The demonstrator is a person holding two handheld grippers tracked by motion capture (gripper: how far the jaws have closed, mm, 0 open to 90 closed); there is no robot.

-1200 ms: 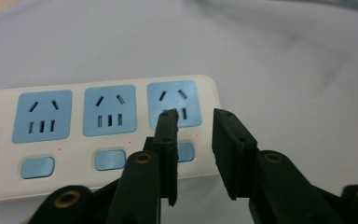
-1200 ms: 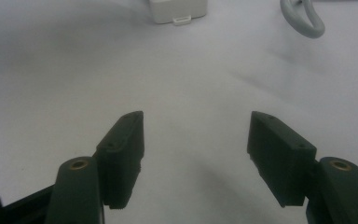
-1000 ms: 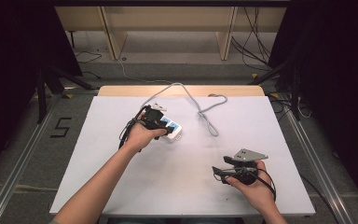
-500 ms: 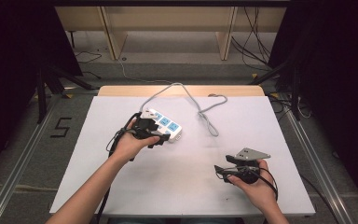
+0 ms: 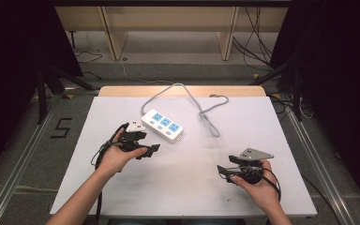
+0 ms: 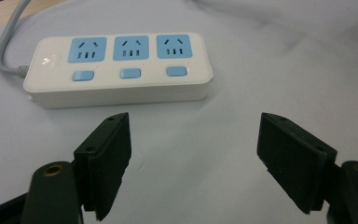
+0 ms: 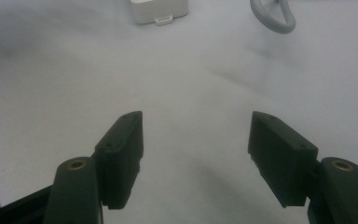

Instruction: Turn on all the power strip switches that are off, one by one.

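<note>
A white tabletop [image 5: 122,187] carries a white power strip [image 5: 162,125] with three blue sockets, lying toward the far left of centre, its grey cord [image 5: 201,105] looping off the back edge. The strip sits flat and free, apart from both tools.

The left gripper [image 5: 145,147] hovers just on the near side of the strip, close beside it but not touching. Its jaws have just been opening and now stand spread wide with nothing between them; in the left gripper view the power strip [image 6: 119,70] lies ahead of the parted jaws, sockets up. The right gripper [image 5: 229,171] rests low at the near right of the tabletop, well apart from the strip, its jaws likewise spread on empty air; the right gripper view catches the strip's end [image 7: 158,11] and a bend of cord [image 7: 272,16] far ahead.

By the look of it, the strip has been set down and let go, so the placing appears done. No plug or appliance is on the tabletop, and what remains, if anything, is for the hands to draw clear.
</note>
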